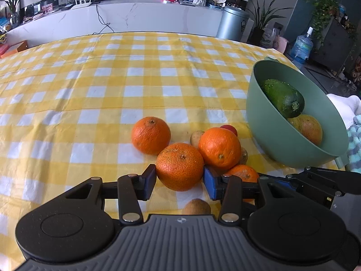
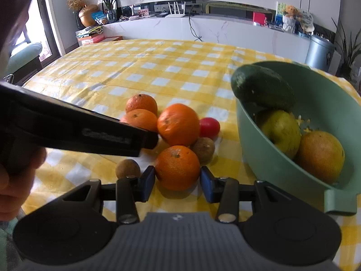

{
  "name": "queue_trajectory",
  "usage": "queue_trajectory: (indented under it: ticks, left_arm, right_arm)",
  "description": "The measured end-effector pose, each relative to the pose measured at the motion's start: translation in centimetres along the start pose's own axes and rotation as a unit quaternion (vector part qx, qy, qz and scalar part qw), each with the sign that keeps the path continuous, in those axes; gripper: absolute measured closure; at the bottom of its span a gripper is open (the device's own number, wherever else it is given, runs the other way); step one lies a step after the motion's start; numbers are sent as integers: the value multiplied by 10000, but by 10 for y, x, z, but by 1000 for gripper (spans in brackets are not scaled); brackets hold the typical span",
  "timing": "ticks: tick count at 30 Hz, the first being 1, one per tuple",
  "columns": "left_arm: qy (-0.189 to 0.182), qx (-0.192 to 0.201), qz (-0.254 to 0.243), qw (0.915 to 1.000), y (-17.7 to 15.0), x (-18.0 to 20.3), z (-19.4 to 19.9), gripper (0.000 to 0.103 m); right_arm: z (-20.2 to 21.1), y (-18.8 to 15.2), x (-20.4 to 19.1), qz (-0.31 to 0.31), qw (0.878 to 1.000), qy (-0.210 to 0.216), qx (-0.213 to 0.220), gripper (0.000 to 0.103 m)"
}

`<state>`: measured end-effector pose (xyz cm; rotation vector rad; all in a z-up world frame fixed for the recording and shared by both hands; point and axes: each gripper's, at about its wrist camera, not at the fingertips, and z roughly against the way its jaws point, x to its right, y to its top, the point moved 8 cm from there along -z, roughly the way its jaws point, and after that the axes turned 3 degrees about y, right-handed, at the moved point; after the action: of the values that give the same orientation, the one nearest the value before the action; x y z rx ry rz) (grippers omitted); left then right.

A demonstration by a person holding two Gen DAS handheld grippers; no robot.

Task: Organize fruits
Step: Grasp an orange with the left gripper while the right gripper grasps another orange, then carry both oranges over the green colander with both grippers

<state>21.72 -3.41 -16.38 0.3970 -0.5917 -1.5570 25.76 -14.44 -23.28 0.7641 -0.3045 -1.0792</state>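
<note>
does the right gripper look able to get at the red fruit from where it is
Probably not directly. The right gripper has an orange between its pads, and a bigger orange and a brown fruit stand before the red fruit.

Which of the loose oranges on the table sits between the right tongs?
The round orange nearest the camera, framed by the right tongs. The other three oranges lie farther back, by the left tongs.
</note>
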Motion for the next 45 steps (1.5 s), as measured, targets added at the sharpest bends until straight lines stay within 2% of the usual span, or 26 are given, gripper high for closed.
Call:
queue_trajectory:
  ticks: [5,16,24,30,34,37,41,45]
  left_arm:
    - [99,-45,-32,9999,-5,2,4,53]
    - [216,-17,-28,9998,-10,9,22,53]
    - [237,330,-61,9992,-1,16,52,53]
    - [156,737,-127,9971,19,32,82,53]
    - [29,1021,-209,9946,35,47,100,53]
    - [-210,1116,-322,9930,46,64,107,53]
    - [-619,1119,-489,9906,59,90,106,53]
    - [-894,954,-665,9892,73,112,94,53]
  right_arm:
    - [4,-2,3,-130,9999,57,-30,62]
    - [24,0,3,-138,9997,123,185,62]
    - [68,12,-3,296,9956,56,888,62]
    - [105,25,0,473,9865,31,1565,62]
    - [128,35,14,424,9799,-82,1949,62]
    - [139,41,31,357,9767,-291,2096,62]
    - [144,47,55,273,9750,-510,2145,62]
    - [147,52,75,343,9742,-705,2116,62]
